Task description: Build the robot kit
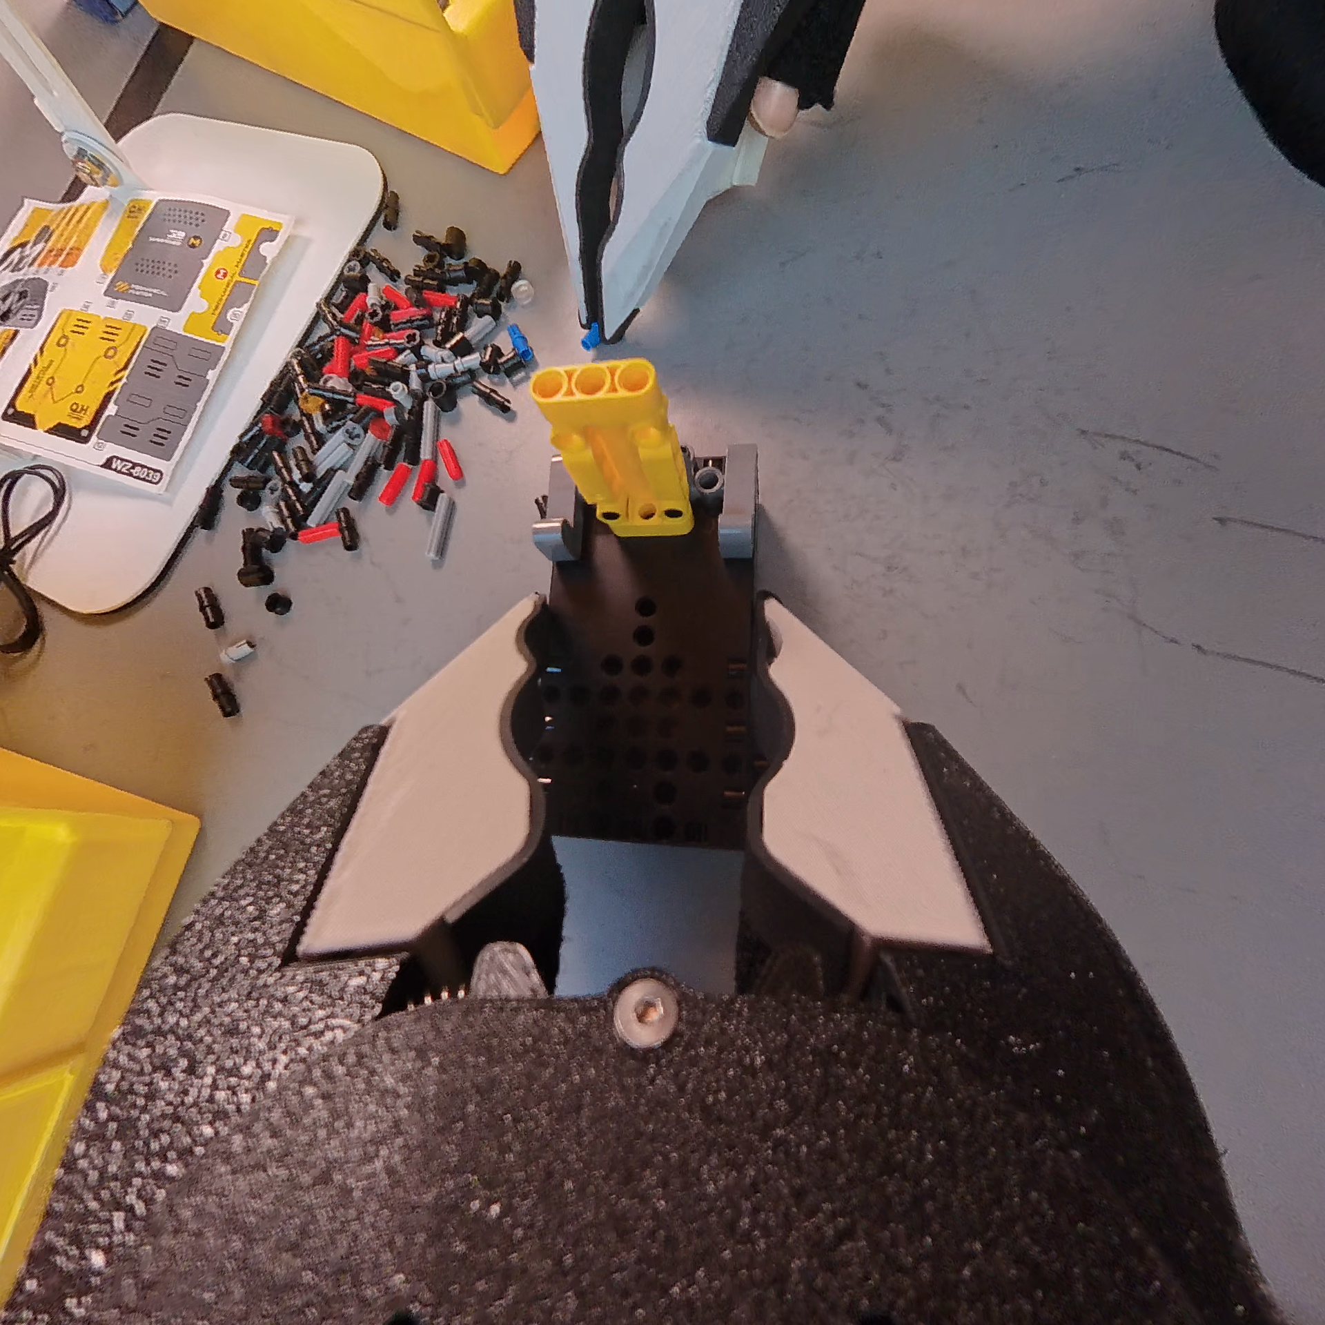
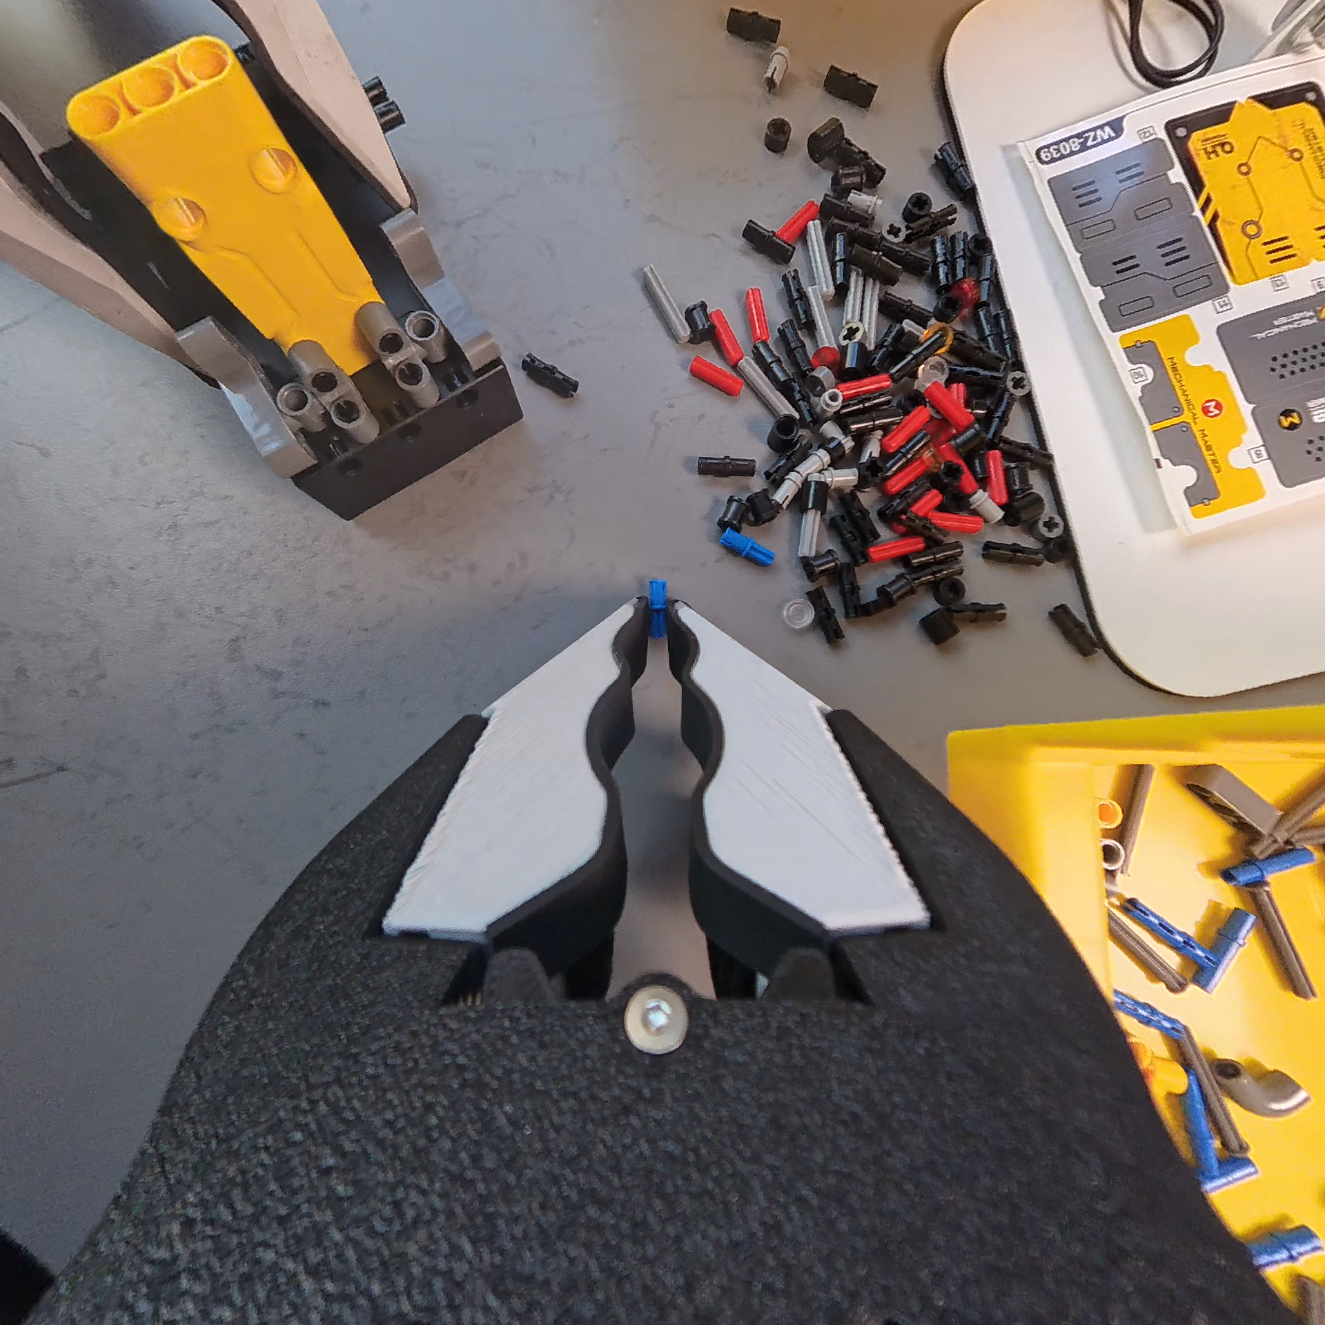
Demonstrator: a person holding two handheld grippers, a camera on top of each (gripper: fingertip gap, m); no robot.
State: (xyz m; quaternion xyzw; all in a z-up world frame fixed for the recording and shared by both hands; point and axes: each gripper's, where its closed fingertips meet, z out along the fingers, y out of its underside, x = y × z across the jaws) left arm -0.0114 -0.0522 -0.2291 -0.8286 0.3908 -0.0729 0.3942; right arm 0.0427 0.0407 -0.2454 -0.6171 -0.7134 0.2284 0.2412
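Jaws of the right gripper (image 2: 657, 609) pinch a small blue pin (image 2: 657, 608) at their very tips, above the grey worktop (image 2: 215, 645), while the left gripper (image 1: 649, 609) clamps a black perforated assembly (image 1: 645, 717) whose lower part its fingers hide. A yellow block (image 1: 609, 444) stands on that assembly, and the yellow tray (image 2: 1075, 824) and white board (image 2: 1075, 502) beside the heap of loose pins (image 2: 896, 416) are cut off by the frame.

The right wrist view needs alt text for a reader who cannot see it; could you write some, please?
The right gripper pinches a blue pin above a grey table. Loose pins lie ahead right; the left gripper holds a black and yellow assembly upper left.
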